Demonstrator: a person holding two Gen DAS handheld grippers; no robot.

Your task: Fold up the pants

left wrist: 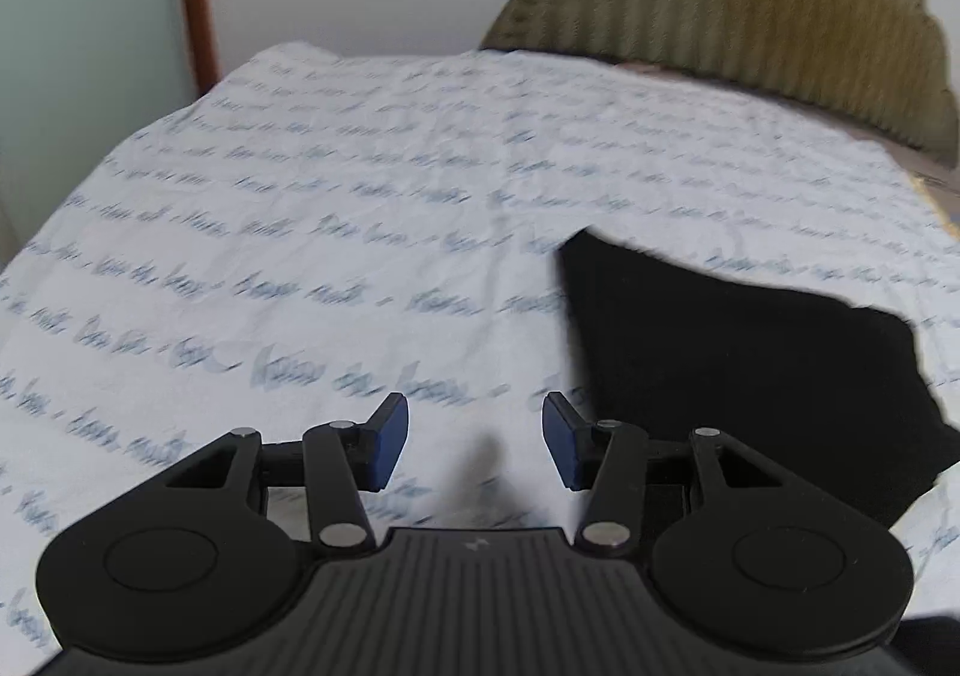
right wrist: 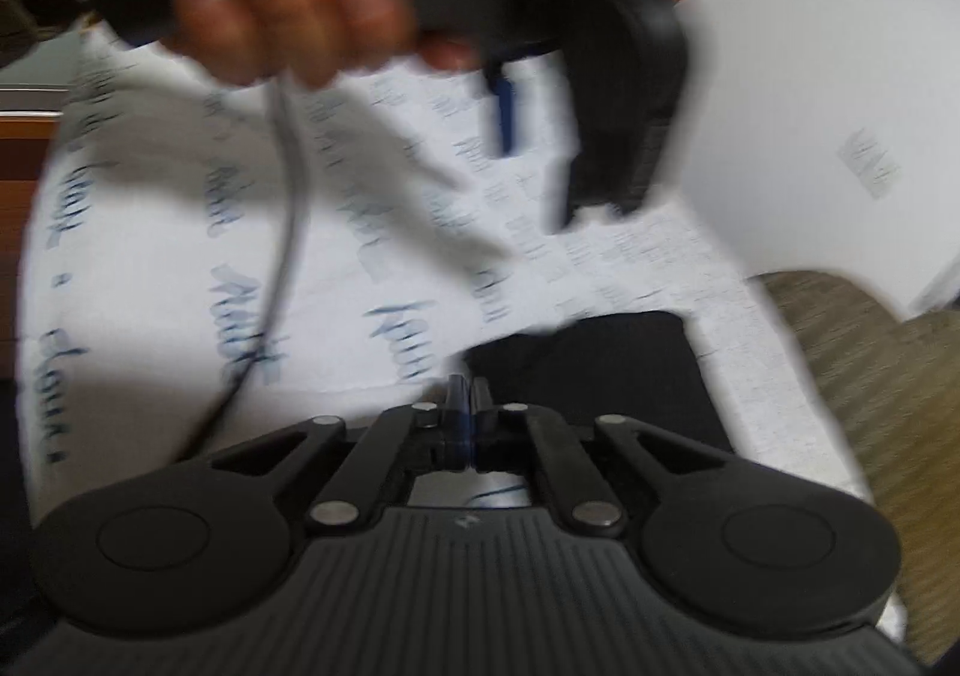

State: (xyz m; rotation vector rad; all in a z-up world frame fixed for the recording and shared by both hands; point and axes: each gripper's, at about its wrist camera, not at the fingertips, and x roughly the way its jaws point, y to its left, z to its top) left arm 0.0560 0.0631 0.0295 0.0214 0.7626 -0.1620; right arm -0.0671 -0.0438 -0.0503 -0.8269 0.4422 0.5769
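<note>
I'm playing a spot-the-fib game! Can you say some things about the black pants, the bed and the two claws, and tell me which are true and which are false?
1. The left claw is open with nothing between its pads. True.
2. The right claw is wide open. False: its jaws are closed together, at the edge of the black pants.
3. The bedsheet is plain red. False: it is white with blue writing.
4. A hand holds the left claw's handle. True.
</note>
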